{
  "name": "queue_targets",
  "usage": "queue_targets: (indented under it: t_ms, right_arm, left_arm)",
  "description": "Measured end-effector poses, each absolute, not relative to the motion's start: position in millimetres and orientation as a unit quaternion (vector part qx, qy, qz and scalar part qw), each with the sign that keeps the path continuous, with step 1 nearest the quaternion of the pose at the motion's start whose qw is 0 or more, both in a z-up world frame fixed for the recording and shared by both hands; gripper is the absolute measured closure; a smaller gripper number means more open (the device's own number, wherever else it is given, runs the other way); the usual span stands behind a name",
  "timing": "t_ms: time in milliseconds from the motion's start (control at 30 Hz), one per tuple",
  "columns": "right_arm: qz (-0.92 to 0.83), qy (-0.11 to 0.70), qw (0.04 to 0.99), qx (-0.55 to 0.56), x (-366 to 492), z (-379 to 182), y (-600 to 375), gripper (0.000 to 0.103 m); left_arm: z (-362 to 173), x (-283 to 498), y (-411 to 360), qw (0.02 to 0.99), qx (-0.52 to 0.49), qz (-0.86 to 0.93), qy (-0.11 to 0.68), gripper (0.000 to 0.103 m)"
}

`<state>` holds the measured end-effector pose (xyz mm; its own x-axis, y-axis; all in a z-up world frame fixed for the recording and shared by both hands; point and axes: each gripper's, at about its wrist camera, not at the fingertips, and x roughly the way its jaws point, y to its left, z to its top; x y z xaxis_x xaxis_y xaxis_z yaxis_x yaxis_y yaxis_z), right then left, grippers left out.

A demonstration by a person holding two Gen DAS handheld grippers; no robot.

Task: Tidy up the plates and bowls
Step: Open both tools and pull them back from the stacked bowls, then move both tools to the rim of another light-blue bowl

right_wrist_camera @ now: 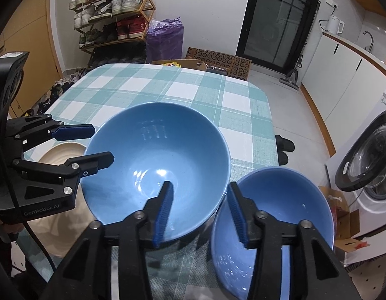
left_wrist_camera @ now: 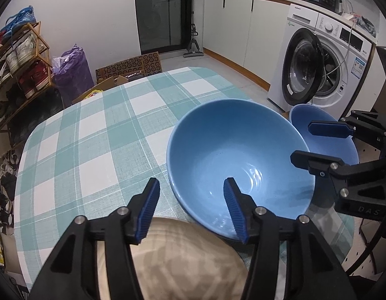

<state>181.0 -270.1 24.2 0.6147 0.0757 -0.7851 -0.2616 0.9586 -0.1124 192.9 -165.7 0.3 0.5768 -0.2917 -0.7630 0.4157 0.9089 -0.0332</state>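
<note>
A large glossy blue bowl sits upright and empty on the checked tabletop. Just right of it stands a smaller blue bowl, also upright and empty; their rims look close to touching. On the large bowl's left lies a cream ridged dish, possibly a plate, partly hidden.

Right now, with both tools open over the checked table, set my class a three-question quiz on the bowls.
1. How many bowls stand on the teal-and-white checked tablecloth?
2. True or false: the left tool straddles the rim of the large blue ceramic bowl.
3. Which bowl lies nearest the white washing machine: A beige, B large blue, C small blue?

Key: 1. Three, counting the beige ridged bowl and small blue ceramic bowl. 2. True. 3. C.
</note>
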Motion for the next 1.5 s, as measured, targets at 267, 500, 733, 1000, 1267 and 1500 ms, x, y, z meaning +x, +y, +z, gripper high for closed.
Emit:
queue_targets:
  t_ms: [267,500,733,1000,1267,1500]
  right_arm:
    - [0.098,0.418,0.898,-0.095,175,29,-274,0.021]
    - [0.094,0.399,0.908,-0.085,170,38,-280,0.001]
    - [0.093,0.383,0.916,-0.074,160,48,-289,0.001]
    - [0.080,0.363,0.927,-0.044,138,61,-313,0.001]
    - [0.058,0.346,0.936,0.001,113,70,-351,0.001]
    - [0.038,0.337,0.940,0.019,90,75,-378,0.001]
  left_arm:
    - [11,190,-157,0.895,0.057,-0.196,0.397,0.004]
    - [19,188,-150,0.900,0.037,-0.201,0.385,0.000]
    - [27,181,-153,0.904,0.035,-0.202,0.374,0.000]
    - [35,170,-162,0.907,0.036,-0.204,0.366,0.000]
    - [43,156,-176,0.911,0.036,-0.205,0.357,0.000]
    - [45,145,-191,0.910,0.028,-0.207,0.359,0.000]
